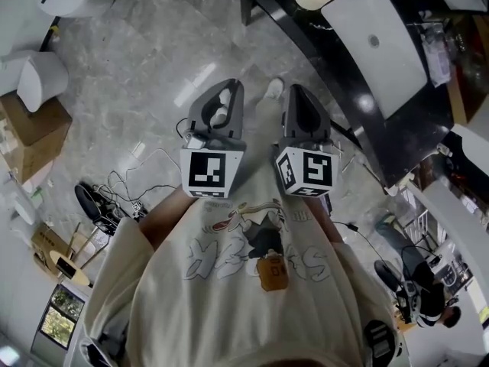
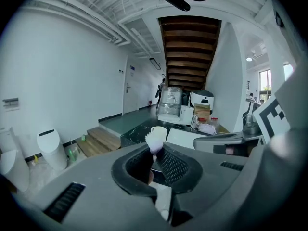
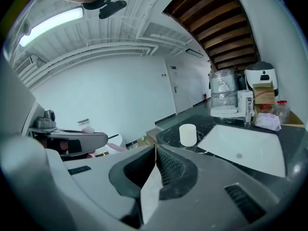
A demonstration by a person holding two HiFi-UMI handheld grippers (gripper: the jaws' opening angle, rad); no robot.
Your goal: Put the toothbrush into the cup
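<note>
The toothbrush (image 2: 154, 143) sits mid-frame, its long axis along the left tongs (image 2: 155, 153), which are clamped on it, bristles poking out toward the cup (image 2: 159, 129). The right tongs (image 3: 155, 148) are pressed together, empty. Only the left gripper view shows the bristles.

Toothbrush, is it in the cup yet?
No, the toothbrush sticks out of the left gripper's jaws, while the cup stands apart on the dark counter.

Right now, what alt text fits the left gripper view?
The left gripper is shut on a toothbrush, its white bristles poking up past the jaw tips. Beyond, a white cup stands on a dark counter beside a white sink.
</note>
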